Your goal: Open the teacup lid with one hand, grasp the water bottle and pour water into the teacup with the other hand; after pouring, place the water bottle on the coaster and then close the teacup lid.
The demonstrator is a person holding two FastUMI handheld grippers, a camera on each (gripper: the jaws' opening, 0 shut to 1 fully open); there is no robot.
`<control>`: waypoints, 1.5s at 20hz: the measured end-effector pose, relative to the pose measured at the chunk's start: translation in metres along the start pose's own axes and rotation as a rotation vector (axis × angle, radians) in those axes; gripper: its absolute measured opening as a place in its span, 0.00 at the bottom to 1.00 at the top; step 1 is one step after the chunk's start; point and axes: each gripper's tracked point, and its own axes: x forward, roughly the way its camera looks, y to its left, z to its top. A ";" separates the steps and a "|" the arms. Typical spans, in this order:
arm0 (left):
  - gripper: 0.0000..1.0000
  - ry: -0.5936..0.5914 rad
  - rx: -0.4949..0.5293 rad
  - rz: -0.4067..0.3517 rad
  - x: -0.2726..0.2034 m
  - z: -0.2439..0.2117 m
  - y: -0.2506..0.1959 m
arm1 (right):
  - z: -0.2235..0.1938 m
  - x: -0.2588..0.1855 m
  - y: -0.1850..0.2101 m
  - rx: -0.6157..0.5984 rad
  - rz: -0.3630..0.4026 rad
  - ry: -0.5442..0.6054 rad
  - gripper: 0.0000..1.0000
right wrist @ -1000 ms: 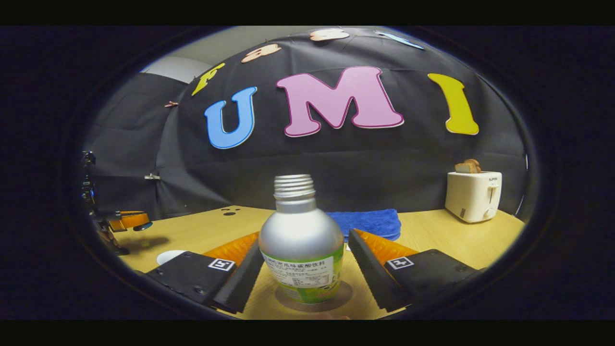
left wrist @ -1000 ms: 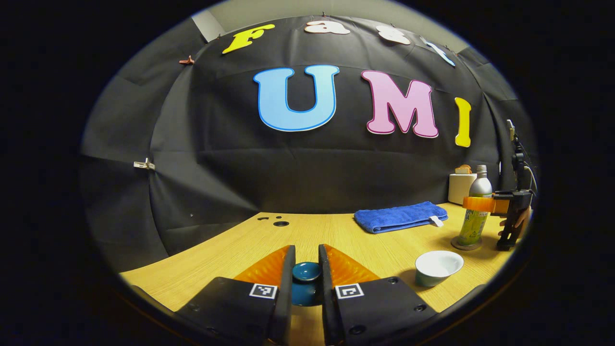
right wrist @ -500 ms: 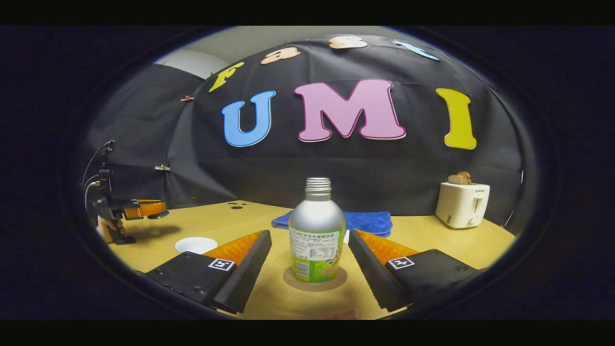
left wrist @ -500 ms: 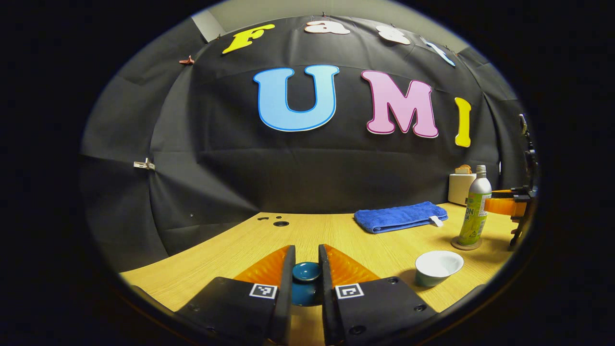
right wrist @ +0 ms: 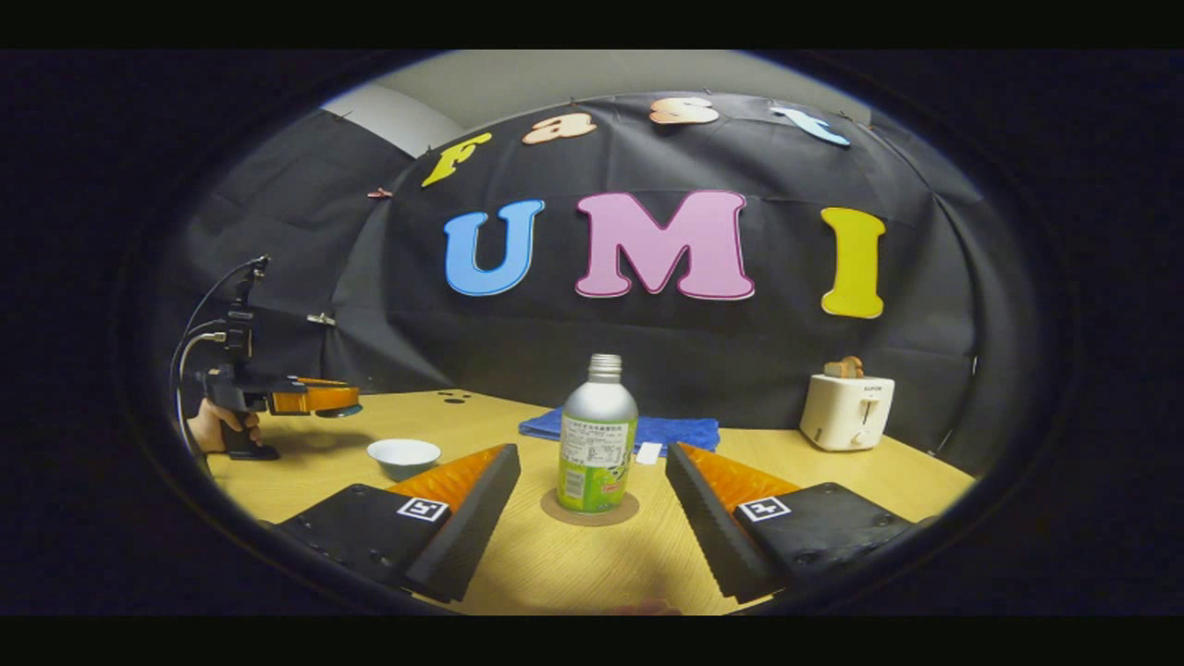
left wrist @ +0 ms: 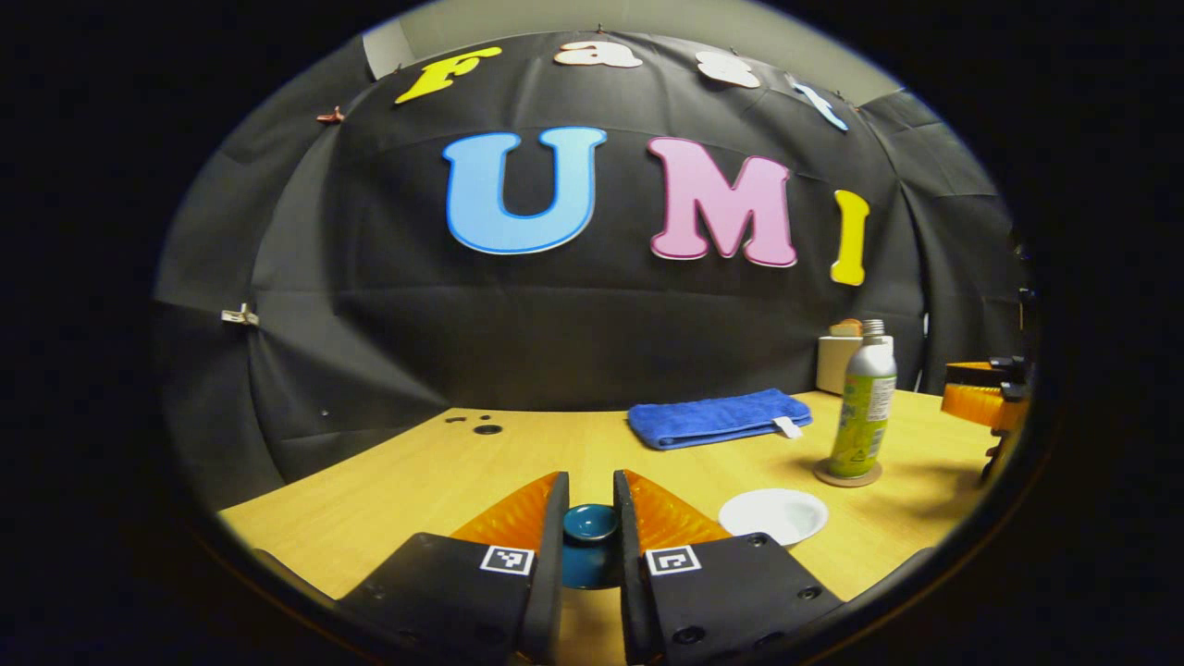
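Note:
My left gripper (left wrist: 590, 481) is shut on the knob of the dark teal lid (left wrist: 590, 524), held above the table. In the right gripper view a hand carries that left gripper (right wrist: 319, 400) with the lid (right wrist: 340, 412) just left of the open white teacup (right wrist: 404, 455). The teacup (left wrist: 773, 514) lies right of my left fingers. The silver and green water bottle (right wrist: 598, 435) stands uncapped and upright on the round coaster (right wrist: 592, 511). My right gripper (right wrist: 592, 455) is open, its fingers apart on either side and short of the bottle. The bottle (left wrist: 862, 402) and right gripper (left wrist: 980, 403) appear far right.
A folded blue towel (right wrist: 680, 431) lies behind the bottle near the wall. A white toaster (right wrist: 846, 412) with bread in it stands at the back right. Small dark holes (left wrist: 481, 427) mark the wooden table (right wrist: 555, 564) at the back left.
My right gripper has drawn back from the bottle, which stays on the coaster. My left gripper, still holding the lid, has shifted toward the teacup.

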 end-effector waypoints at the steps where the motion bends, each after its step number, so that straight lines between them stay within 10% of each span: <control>1: 0.30 0.000 0.000 -0.034 0.002 0.000 -0.017 | -0.007 -0.003 0.001 0.003 -0.010 0.018 0.98; 8: 0.30 -0.003 0.002 -0.176 0.017 0.003 -0.103 | -0.020 -0.007 -0.005 0.086 -0.026 0.061 0.98; 30: 0.30 0.173 0.043 -0.168 0.041 -0.024 -0.111 | -0.021 -0.005 -0.010 0.080 -0.067 0.056 0.98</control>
